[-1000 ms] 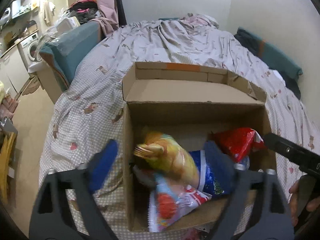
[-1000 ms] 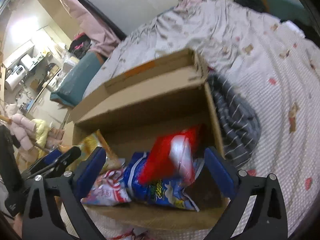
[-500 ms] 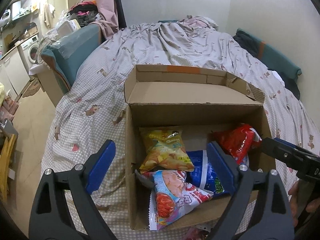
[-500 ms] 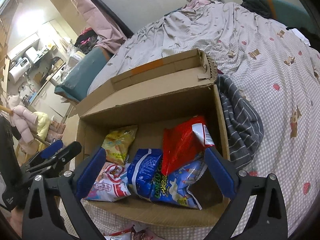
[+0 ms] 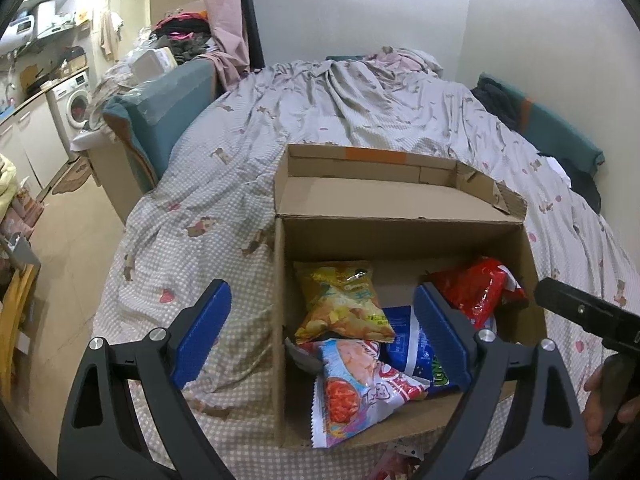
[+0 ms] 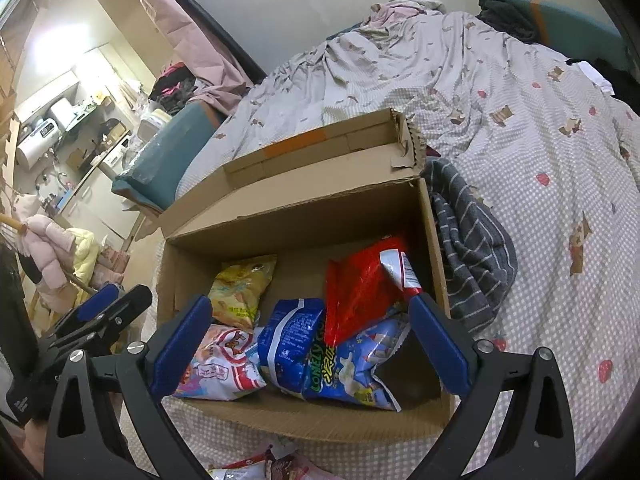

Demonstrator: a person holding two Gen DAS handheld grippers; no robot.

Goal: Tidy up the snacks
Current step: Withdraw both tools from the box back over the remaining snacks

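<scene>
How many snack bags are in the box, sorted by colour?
In the cardboard box:
Yellow bag: 1
Red bag: 1
Blue bags: 2
White-and-pink bag: 1
Total: 5

More wrappers peek out in front of the box, too cut off to count.

A cardboard box sits on the bed, with a folded garment touching its right side. Four snack bags lie inside the box. Another packet lies on the bed before it.
</scene>
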